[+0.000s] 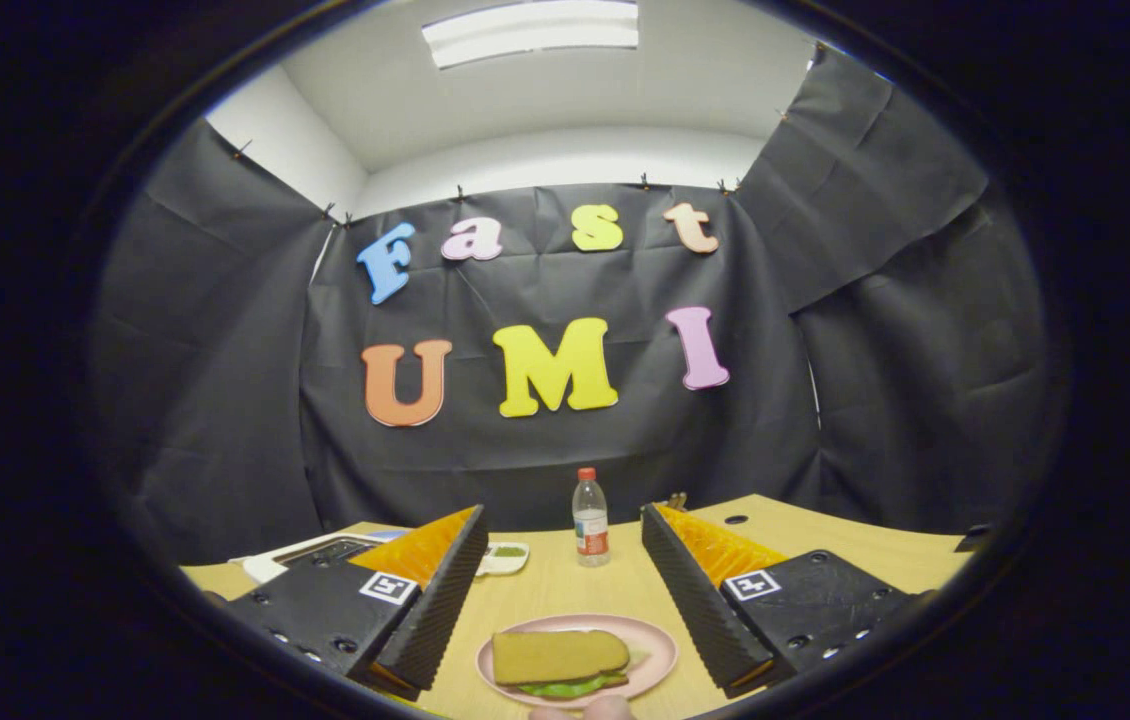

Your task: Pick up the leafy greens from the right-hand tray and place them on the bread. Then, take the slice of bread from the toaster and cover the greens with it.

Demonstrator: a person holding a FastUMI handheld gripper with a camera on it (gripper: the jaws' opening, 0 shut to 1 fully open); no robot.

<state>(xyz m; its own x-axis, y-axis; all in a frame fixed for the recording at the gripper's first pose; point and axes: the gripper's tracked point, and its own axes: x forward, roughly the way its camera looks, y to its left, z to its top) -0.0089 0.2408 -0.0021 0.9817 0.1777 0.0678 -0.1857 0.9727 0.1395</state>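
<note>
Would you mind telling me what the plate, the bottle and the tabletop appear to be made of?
The plate looks like matte pink plastic or melamine: even colour, no glaze shine. The bottle seems clear plastic, see-through with a red cap. The tabletop appears to be light wood or laminate, with a faint grain. The gripper is open above the plate, its fingers on either side of it.

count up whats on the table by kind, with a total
pink plate: 1
bread slice on top, greens showing under it: 1 sandwich stack
water bottle, upright beyond the open gripper: 1
white trays, one with something green, one behind the left finger: 2
total: 5
</note>
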